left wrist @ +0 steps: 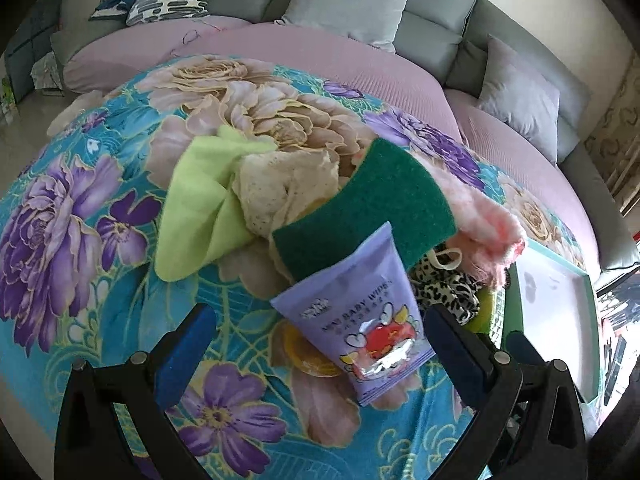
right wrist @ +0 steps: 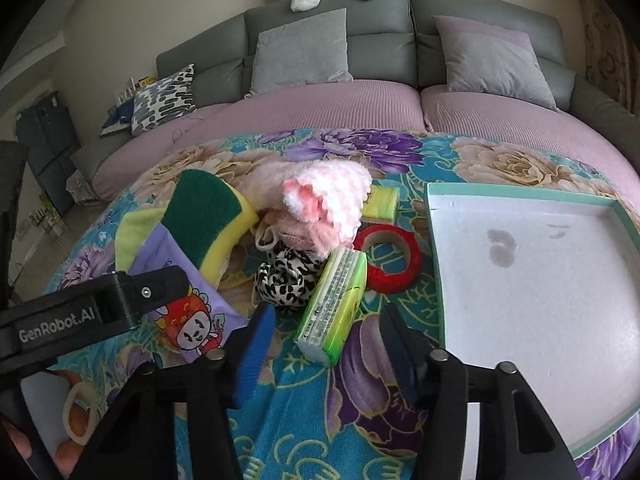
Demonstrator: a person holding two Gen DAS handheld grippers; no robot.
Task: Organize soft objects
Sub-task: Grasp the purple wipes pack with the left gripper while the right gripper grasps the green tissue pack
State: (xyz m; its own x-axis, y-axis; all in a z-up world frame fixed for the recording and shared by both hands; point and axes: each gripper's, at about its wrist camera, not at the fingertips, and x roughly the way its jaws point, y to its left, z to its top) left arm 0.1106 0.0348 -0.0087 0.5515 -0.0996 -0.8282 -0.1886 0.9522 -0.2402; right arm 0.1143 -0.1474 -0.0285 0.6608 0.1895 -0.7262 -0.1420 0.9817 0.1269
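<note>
**Both tools lining up on the pile, tray waiting empty**

While the heap is sitting untouched on the floral blanket (left wrist: 80, 300), the left wrist view is showing the left tool (left wrist: 320, 344) standing apart around the purple wipes pack (left wrist: 360, 320), pads not touching it; green sponge (left wrist: 372, 208) just behind.

Over to the right wrist view: the right tool (right wrist: 326, 344) is hanging partly open, clamped on nothing, with the green tissue pack (right wrist: 334, 304) just ahead. The white tray (right wrist: 540, 300) is lying beside it. I'd say it's the reaching step; next comes easing forward, squeezing, lifting across.
</note>
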